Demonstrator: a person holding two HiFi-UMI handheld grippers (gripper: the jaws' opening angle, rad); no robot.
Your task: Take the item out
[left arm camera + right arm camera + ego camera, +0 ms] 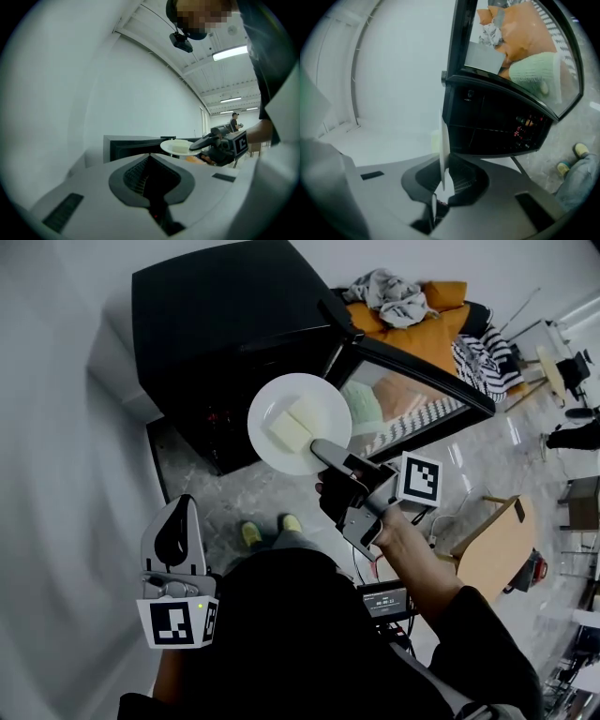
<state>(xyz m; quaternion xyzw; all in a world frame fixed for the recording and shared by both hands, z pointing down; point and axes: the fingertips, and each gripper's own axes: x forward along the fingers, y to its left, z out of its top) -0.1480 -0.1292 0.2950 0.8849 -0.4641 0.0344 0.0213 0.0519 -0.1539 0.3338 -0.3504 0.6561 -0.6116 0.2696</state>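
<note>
Two pale blocks (291, 432), hard to identify, on plate (279, 395) — right gripper (323, 450) pinches rim; left gripper (179, 519) closed.

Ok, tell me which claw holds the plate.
The right claw, clamped on the rim of the plate with two pale blocks on it. The left claw is shut on nothing, well away from it.

Smooth white plate (267, 397), matt black oven (225, 324), glossy glass door (412, 404), polished stone floor (262, 495)
</note>
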